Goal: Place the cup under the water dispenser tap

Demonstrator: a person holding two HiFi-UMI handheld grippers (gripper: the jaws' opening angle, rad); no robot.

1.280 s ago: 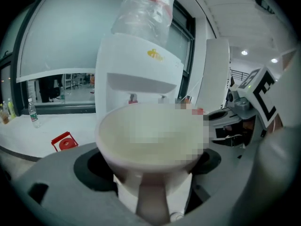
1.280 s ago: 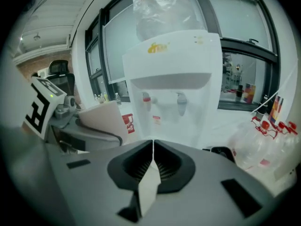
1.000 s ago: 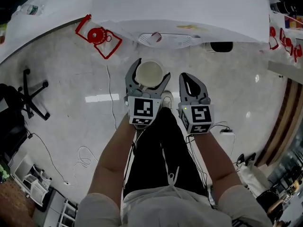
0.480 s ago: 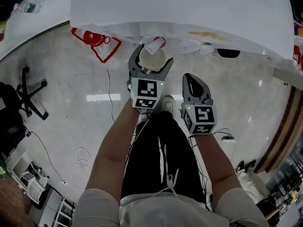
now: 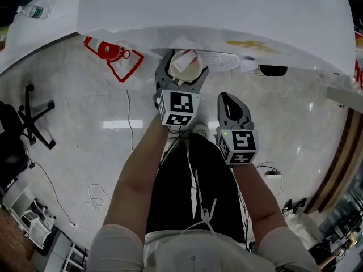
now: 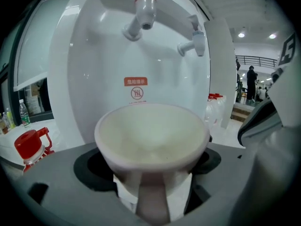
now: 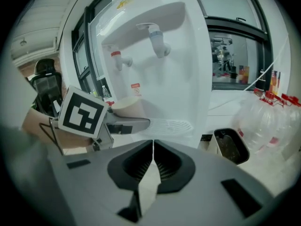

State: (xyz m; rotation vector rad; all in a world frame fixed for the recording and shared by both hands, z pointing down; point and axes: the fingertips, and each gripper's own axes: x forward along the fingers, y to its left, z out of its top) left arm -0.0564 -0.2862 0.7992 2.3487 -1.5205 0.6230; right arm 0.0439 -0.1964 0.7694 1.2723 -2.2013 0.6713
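A cream paper cup (image 6: 153, 138) sits upright between the jaws of my left gripper (image 5: 180, 72), which is shut on it. The cup (image 5: 185, 64) is held below the red-topped tap (image 6: 143, 8) of the white water dispenser (image 5: 227, 10), over its drip grille (image 5: 218, 60). A second, blue-grey tap (image 6: 194, 40) juts out to the right. From the right gripper view the cup (image 7: 126, 103) and left gripper (image 7: 117, 121) show in front of the dispenser (image 7: 160, 55). My right gripper (image 5: 231, 107) hangs lower, shut and empty, its jaws pressed together (image 7: 153, 149).
A red holder (image 5: 110, 55) lies on the floor left of the dispenser. A black bin (image 7: 229, 146) and large water bottles (image 7: 268, 117) stand to its right. An office chair base (image 5: 31, 120) and cables (image 5: 133, 115) are on the pale floor.
My left gripper carried the cup forward and up, from above the floor to under the dispenser's red tap. The right gripper stayed shut and shifted little.
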